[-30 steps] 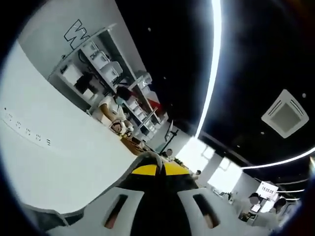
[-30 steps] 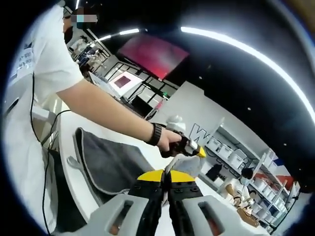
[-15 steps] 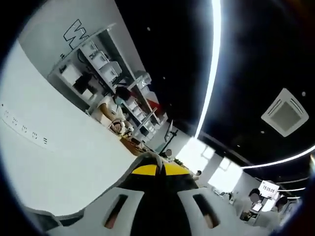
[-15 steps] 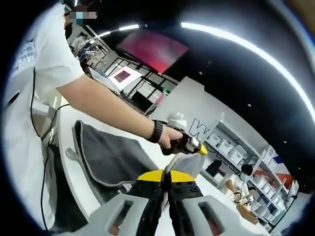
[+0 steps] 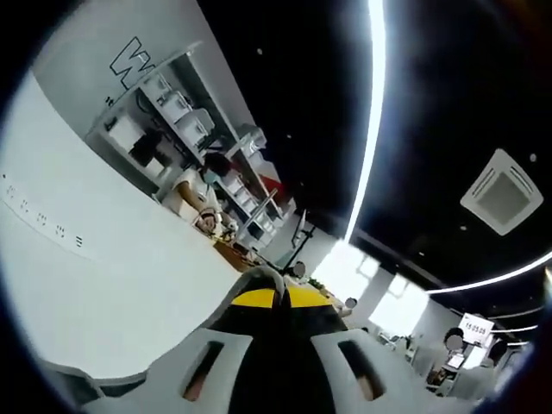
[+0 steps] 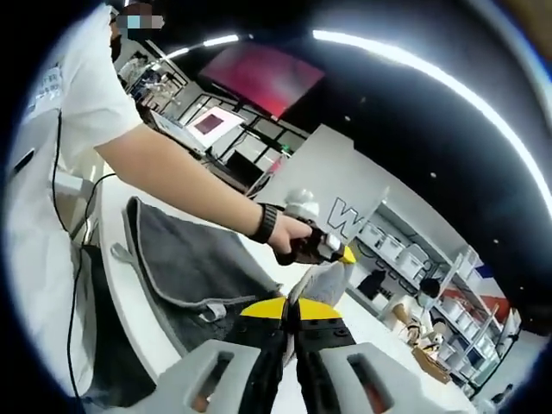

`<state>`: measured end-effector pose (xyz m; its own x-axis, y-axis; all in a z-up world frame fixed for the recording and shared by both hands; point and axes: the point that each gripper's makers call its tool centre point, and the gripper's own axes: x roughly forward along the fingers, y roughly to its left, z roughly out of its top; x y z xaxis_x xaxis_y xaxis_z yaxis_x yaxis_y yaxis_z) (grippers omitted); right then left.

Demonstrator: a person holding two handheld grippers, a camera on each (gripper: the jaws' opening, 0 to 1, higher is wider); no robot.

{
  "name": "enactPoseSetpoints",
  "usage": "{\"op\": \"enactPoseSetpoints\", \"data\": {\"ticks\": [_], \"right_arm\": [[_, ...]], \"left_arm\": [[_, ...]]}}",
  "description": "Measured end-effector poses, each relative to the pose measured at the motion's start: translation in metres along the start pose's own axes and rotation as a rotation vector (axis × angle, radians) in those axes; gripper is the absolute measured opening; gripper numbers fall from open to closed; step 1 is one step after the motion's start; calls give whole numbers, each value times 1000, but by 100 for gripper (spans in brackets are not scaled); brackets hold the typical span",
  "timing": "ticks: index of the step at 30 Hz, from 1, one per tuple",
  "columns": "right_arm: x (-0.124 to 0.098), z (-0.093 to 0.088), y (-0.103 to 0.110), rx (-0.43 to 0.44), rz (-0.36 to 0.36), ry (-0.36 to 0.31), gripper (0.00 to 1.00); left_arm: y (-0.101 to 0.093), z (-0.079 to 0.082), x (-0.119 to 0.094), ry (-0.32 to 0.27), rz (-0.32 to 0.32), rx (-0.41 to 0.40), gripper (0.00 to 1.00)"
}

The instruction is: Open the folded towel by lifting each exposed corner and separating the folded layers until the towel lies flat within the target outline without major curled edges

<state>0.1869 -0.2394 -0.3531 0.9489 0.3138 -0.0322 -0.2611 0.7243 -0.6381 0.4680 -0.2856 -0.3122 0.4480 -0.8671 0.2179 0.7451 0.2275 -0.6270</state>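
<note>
On the white table [image 6: 121, 285], the largest item is the dark grey towel [image 6: 185, 263], which lies spread beside the person's body with a pale hem along its near edge; part of it rises toward the person's left hand [image 6: 293, 240]. In the right gripper view the left gripper [image 6: 343, 255] is held above the table with a fold of grey cloth hanging from its yellow tip, so I judge it clamped on a towel corner. The right gripper [image 6: 290, 307] shows its two yellow-tipped jaws pressed together; grey cloth lies just behind the tips, and I judge they pinch the near towel edge, though the contact itself is not plain. In the left gripper view its own jaws [image 5: 276, 293] meet at the tip and point up toward the ceiling. The step in hand appears to be drawing a lifted layer away from the rest. To do it well, both grips should hold firm while the hands move apart and low, laying the cloth down without slack curling at the hem. The target outline cannot be made out, the towel's far edge is hidden behind the forearm, and the number of folded layers left is unclear.
</note>
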Motion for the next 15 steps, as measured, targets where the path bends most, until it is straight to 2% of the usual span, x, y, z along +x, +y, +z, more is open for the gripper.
{"op": "enactPoseSetpoints", "data": {"ticks": [9, 15], "right_arm": [[0, -14, 3, 8, 8, 33, 0], [0, -16, 2, 9, 7, 41, 0]], "left_arm": [[9, -14, 2, 24, 11, -17, 0], [13, -20, 3, 30, 15, -35, 0]]}}
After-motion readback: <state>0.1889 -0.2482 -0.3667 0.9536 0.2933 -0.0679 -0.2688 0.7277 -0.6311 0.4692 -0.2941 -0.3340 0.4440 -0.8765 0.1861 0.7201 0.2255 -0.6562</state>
